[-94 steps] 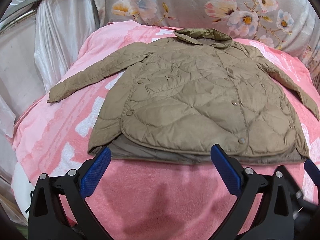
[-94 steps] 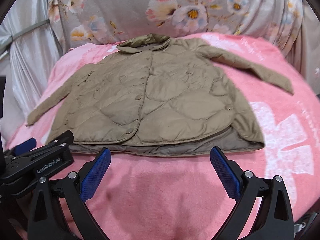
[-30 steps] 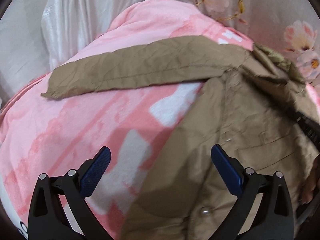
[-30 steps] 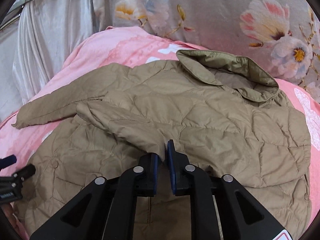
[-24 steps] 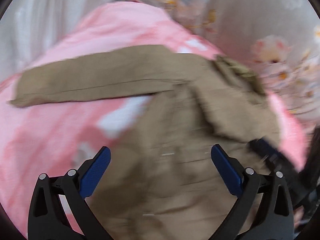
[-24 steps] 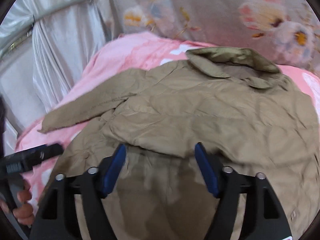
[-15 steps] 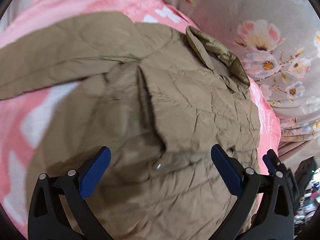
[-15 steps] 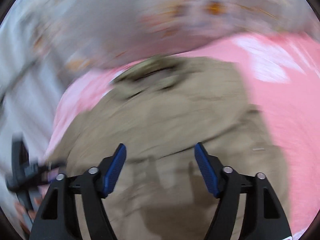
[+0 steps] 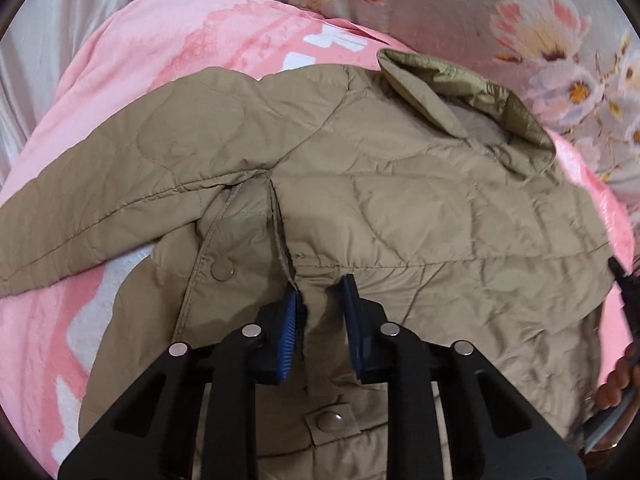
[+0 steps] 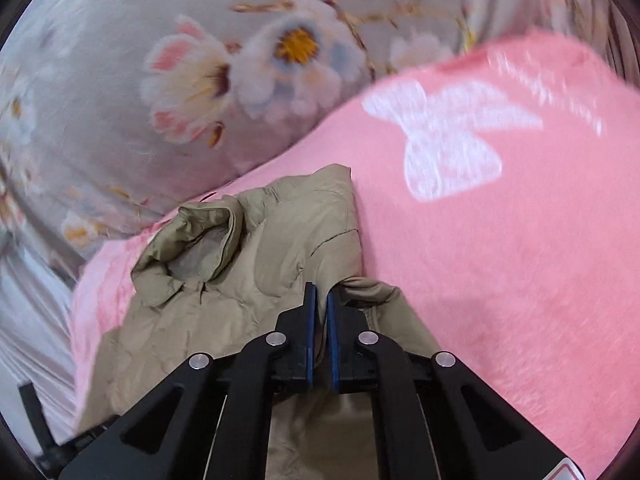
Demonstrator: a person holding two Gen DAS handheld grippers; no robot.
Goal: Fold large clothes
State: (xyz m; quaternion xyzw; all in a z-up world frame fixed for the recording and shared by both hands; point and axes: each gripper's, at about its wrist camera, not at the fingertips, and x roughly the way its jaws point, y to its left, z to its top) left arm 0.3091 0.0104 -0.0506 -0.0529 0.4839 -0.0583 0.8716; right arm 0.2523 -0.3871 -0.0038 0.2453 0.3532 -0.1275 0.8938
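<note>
A tan quilted jacket (image 9: 420,208) lies front-up on the pink blanket (image 9: 168,36), collar (image 9: 460,84) at the far end. One sleeve (image 9: 100,184) stretches out to the left. The other sleeve lies folded across the chest. My left gripper (image 9: 320,304) is closing on that sleeve's cuff, and the blue pads (image 9: 290,312) press the fabric bunched between them. In the right wrist view, my right gripper (image 10: 320,308) has closed to a thin gap on a pinch of the jacket (image 10: 224,312) at its right folded edge, beside the collar (image 10: 196,232).
A grey floral cover (image 10: 208,72) rises behind the blanket (image 10: 500,240), which has white bow prints. Silvery drapes (image 9: 52,40) hang at the left. The right gripper (image 9: 624,276) and the hand (image 9: 616,388) holding it show at the right edge of the left wrist view.
The left gripper went from wide open to closed on the folded sleeve's cuff. The right gripper let that sleeve go, swung right and closed on the jacket's right edge.
</note>
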